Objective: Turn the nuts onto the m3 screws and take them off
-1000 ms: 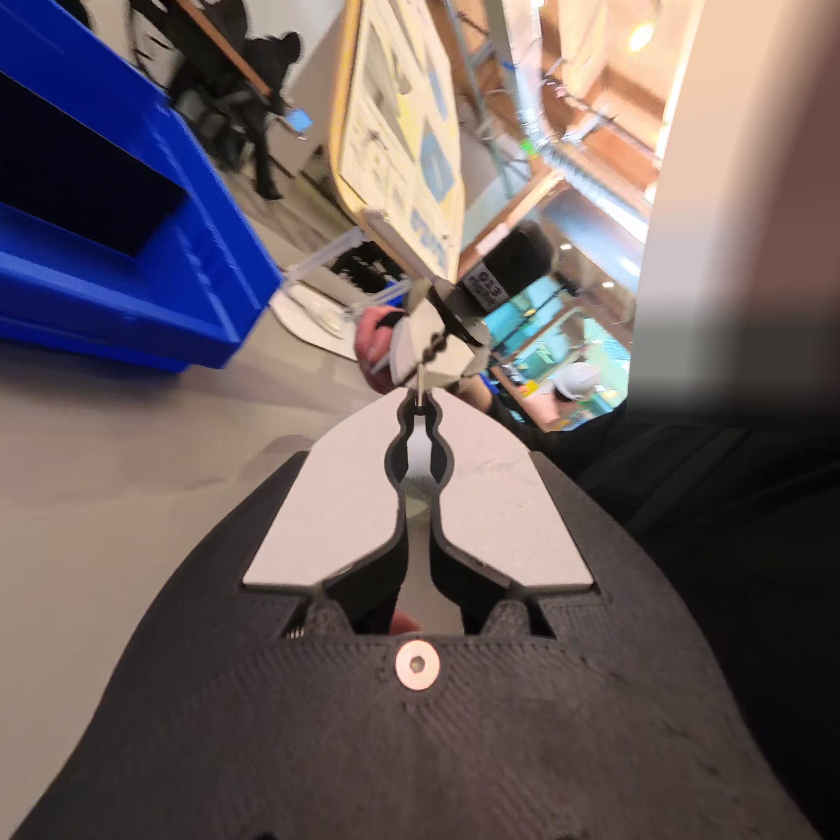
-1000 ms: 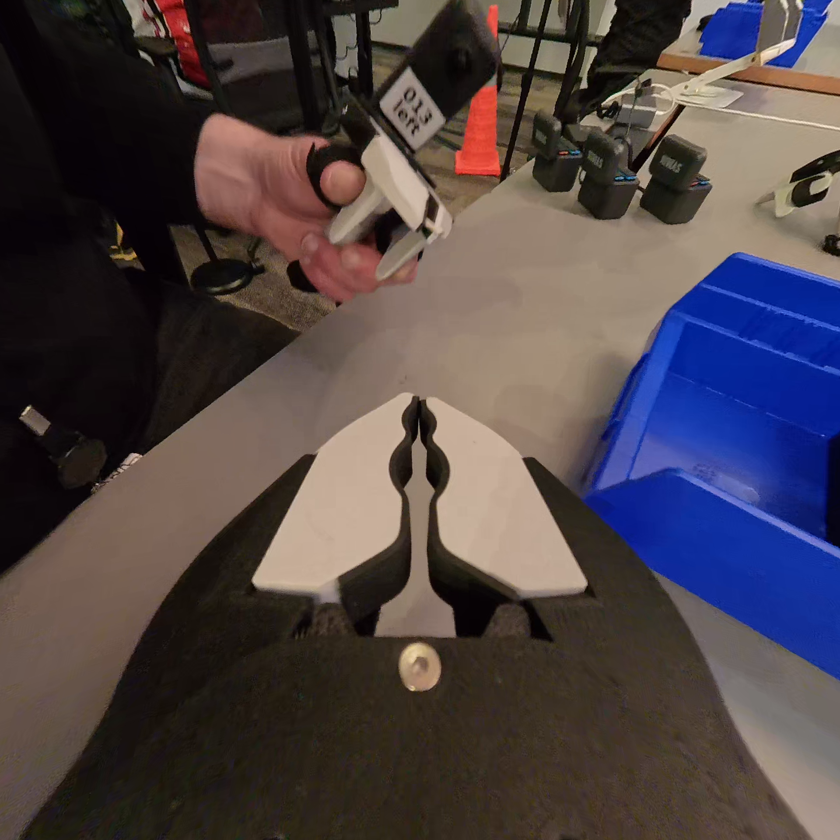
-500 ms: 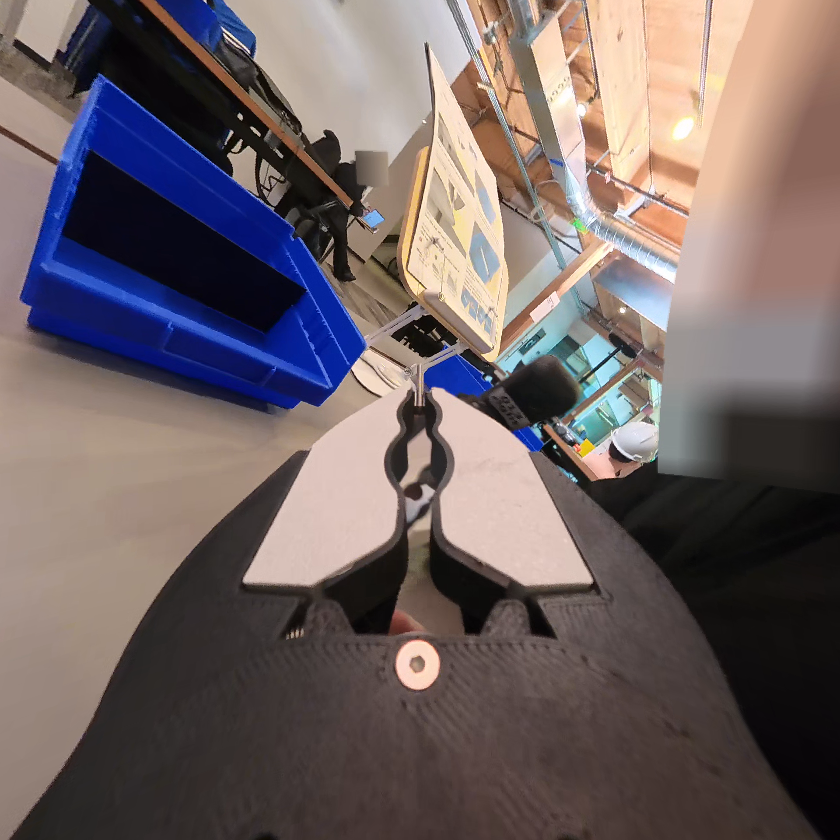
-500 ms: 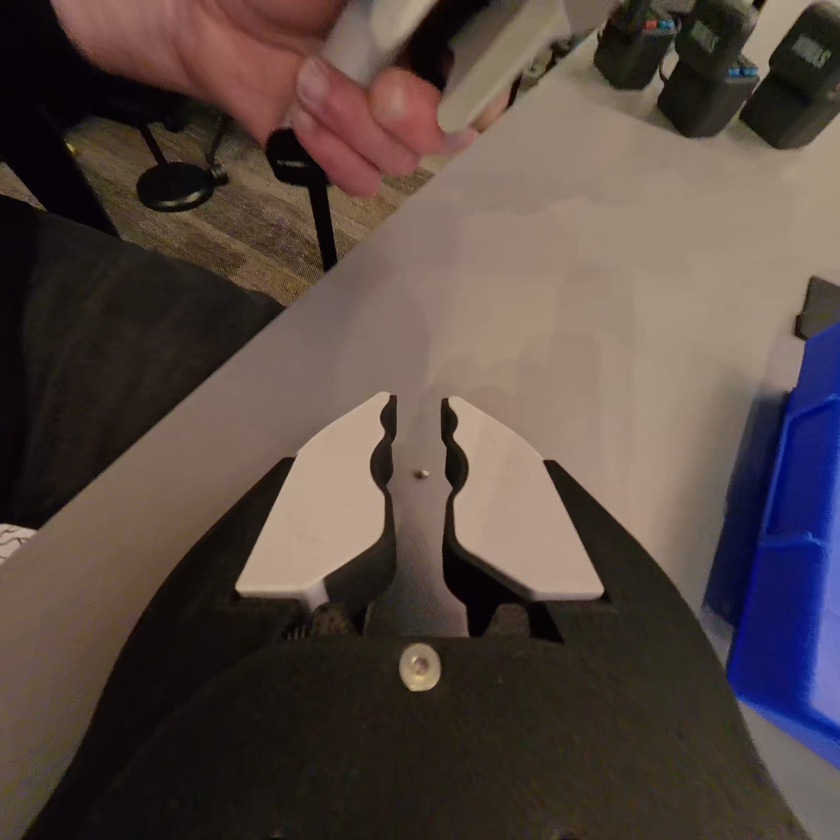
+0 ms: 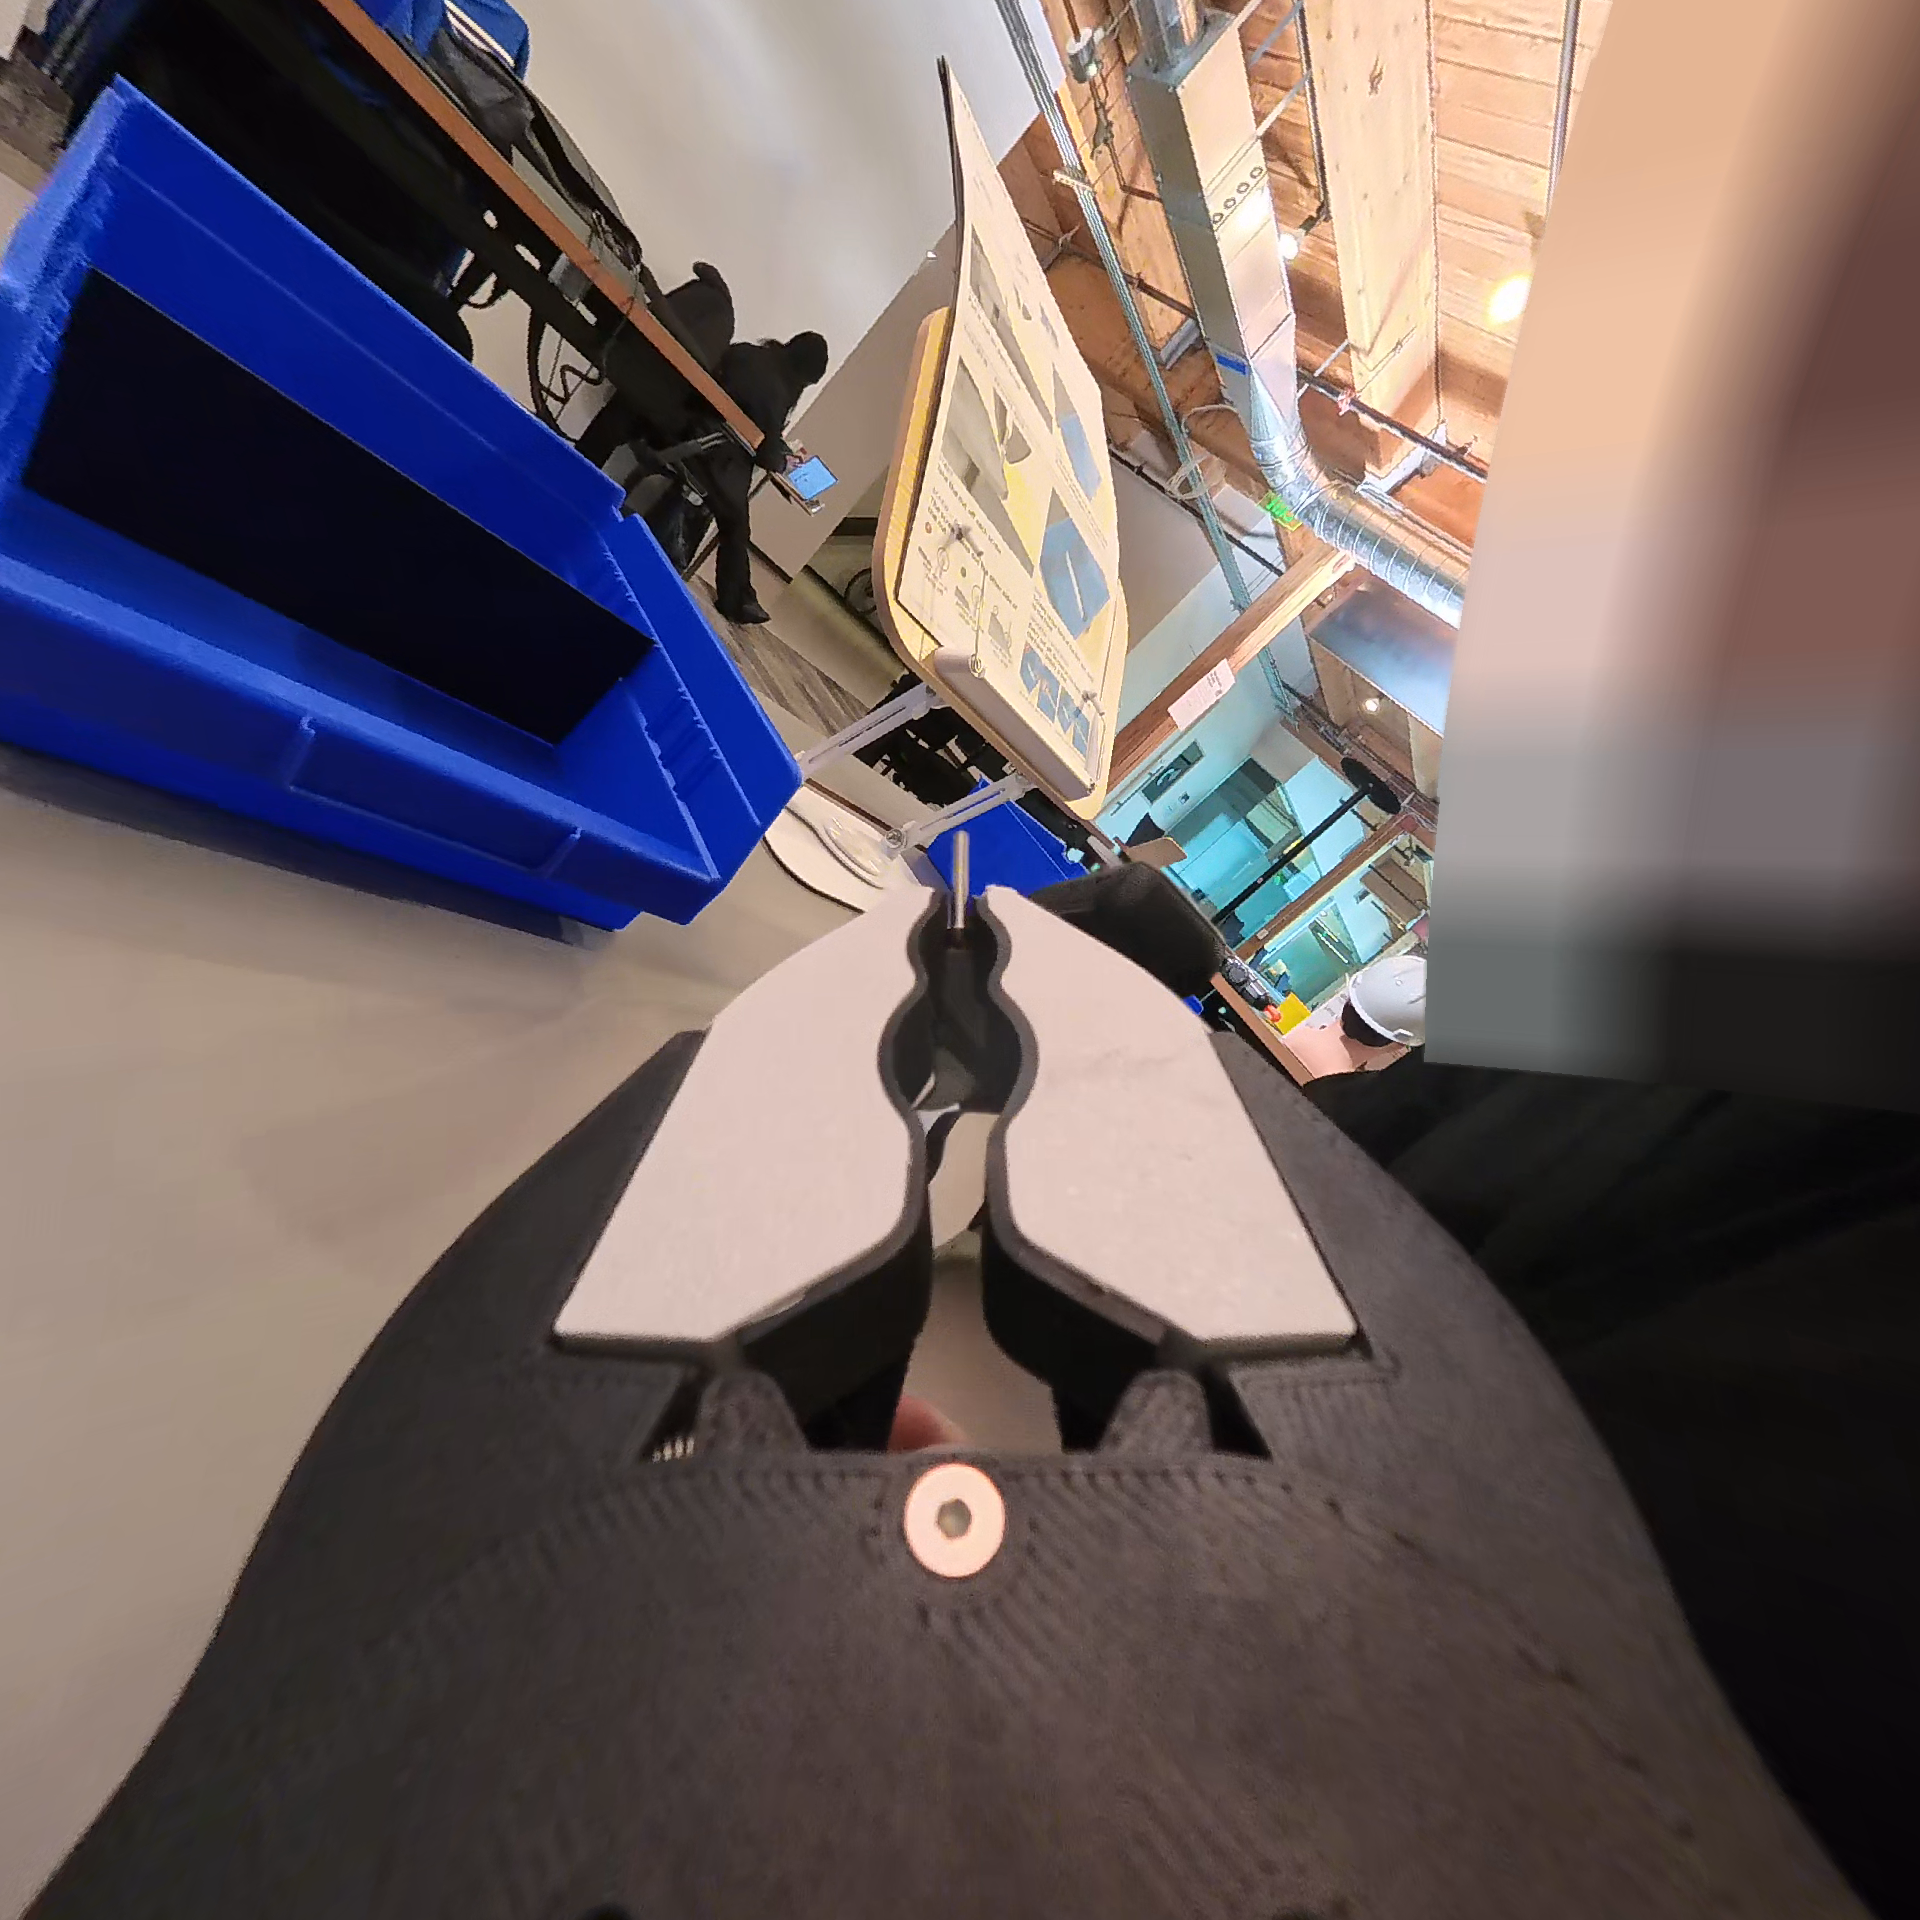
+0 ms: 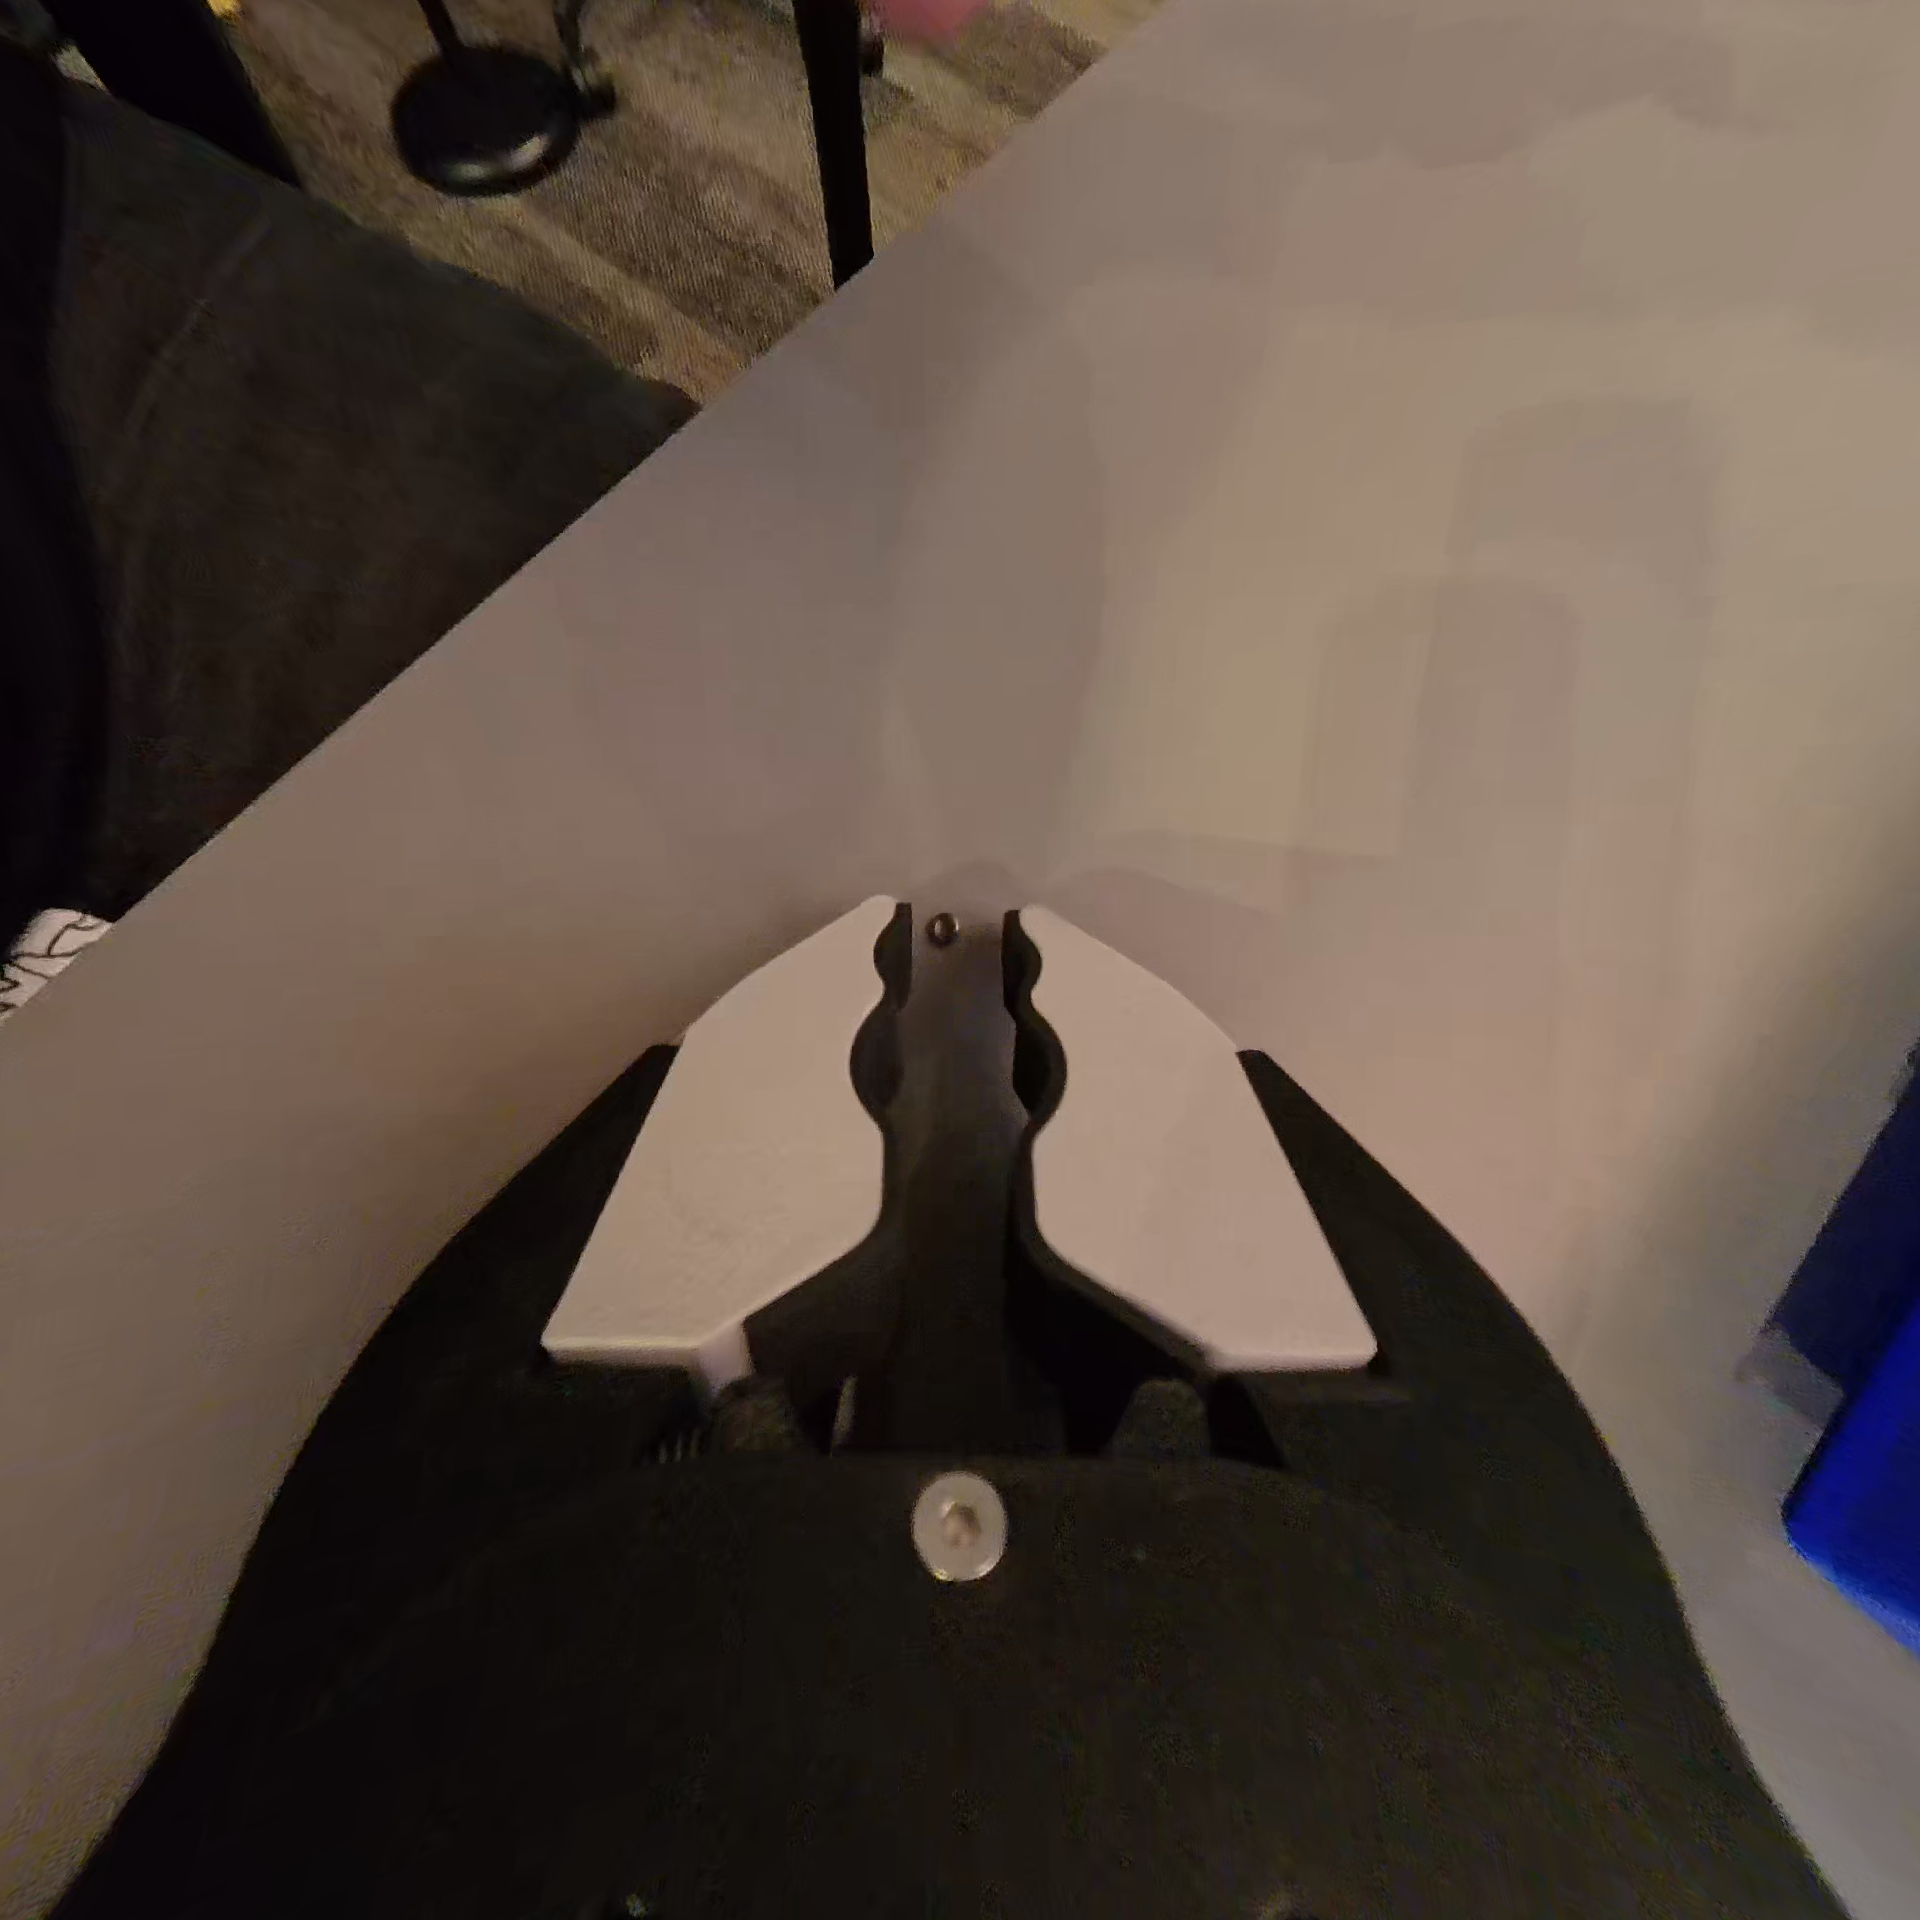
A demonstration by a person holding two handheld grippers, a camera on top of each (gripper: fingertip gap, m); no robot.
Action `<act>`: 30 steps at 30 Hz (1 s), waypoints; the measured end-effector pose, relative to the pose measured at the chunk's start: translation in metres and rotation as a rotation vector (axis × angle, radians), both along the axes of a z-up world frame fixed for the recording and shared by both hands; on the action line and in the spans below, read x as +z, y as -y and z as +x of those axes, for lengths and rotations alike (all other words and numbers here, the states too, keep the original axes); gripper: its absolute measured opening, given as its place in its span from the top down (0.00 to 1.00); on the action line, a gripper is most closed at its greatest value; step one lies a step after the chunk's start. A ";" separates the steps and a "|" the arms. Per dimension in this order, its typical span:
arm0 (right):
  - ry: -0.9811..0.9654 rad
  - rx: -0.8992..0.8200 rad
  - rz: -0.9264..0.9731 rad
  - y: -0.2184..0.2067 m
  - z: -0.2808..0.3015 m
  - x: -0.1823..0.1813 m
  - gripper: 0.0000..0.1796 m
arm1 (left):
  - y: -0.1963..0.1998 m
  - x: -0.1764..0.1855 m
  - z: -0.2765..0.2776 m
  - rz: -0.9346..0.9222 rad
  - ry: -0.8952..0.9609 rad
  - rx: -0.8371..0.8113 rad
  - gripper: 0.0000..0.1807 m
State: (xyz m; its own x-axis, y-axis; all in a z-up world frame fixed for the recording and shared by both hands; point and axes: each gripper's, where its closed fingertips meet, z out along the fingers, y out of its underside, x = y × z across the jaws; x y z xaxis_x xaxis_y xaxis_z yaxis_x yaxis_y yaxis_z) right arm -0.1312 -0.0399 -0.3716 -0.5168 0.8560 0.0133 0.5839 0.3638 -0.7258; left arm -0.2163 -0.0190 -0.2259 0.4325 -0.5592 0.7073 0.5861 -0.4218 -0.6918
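My left gripper (image 5: 958, 902) is shut on a thin metal m3 screw (image 5: 960, 869) that sticks out forward from between its tips, held up above the grey table (image 5: 208, 1091). My right gripper (image 6: 954, 914) is open, tips low over the grey table (image 6: 1247, 520). A small dark nut (image 6: 942, 927) lies on the table between its fingertips, nearer the left finger (image 6: 769, 1122). The jaws do not touch the nut.
A blue bin (image 5: 343, 623) stands on the table to the left in the left wrist view; its edge (image 6: 1860, 1403) shows at the right of the right wrist view. The table's near edge runs diagonally, with floor and a dark stand base (image 6: 488, 114) beyond. Some 15 centimetres of space lies between my two pairs of fingers.
My right gripper opened and dropped down to the table, so the nut now lies between its tips. The left gripper with the screw has left the right wrist view. The left wrist view tilted.
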 end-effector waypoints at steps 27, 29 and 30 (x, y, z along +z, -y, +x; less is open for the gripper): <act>0.064 0.171 -0.002 0.002 -0.001 -0.004 0.97 | 0.003 0.004 0.004 0.021 -0.008 -0.022 0.98; 0.058 0.189 0.012 0.002 -0.001 -0.004 0.97 | 0.003 0.004 0.004 0.021 -0.007 -0.024 0.98; 0.056 0.199 0.017 0.002 0.000 -0.004 0.97 | 0.003 0.004 0.004 0.021 -0.007 -0.025 0.98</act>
